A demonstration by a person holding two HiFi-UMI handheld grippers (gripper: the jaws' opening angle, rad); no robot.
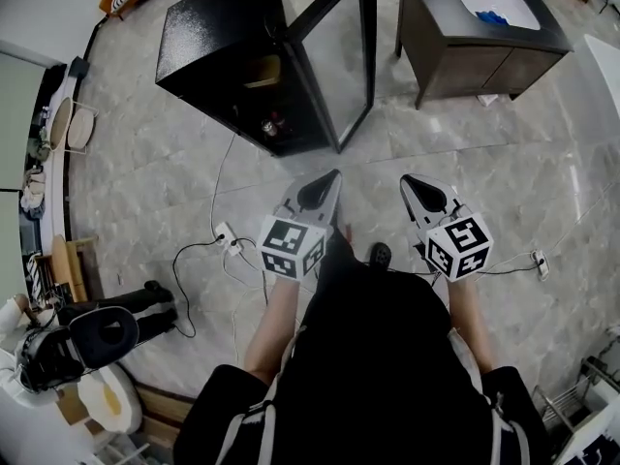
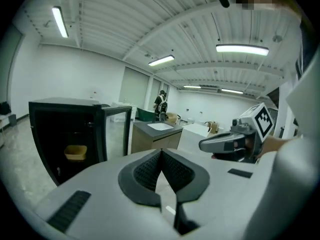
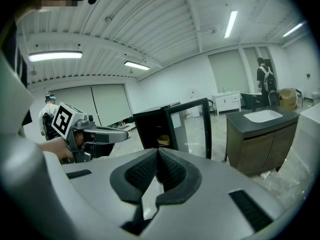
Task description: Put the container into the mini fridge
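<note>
The black mini fridge (image 1: 218, 32) stands on the floor ahead of me with its glass door (image 1: 341, 61) swung open. A yellowish container (image 1: 263, 72) sits on a shelf inside it, and it also shows in the left gripper view as the container (image 2: 75, 152) and in the right gripper view as the container (image 3: 163, 140). My left gripper (image 1: 329, 184) and right gripper (image 1: 411, 186) hang side by side at waist height, well short of the fridge. Both are shut with nothing held. The left gripper (image 2: 160, 152) and the right gripper (image 3: 157, 152) each show their pads meeting at the tip.
A dark cabinet with a white sink (image 1: 484, 22) stands right of the fridge. A power strip with cables (image 1: 229, 240) lies on the tiled floor to my left. Small bottles (image 1: 272, 126) stand low in the fridge. Black equipment (image 1: 107, 332) sits at the lower left. A person (image 3: 264, 79) stands far off.
</note>
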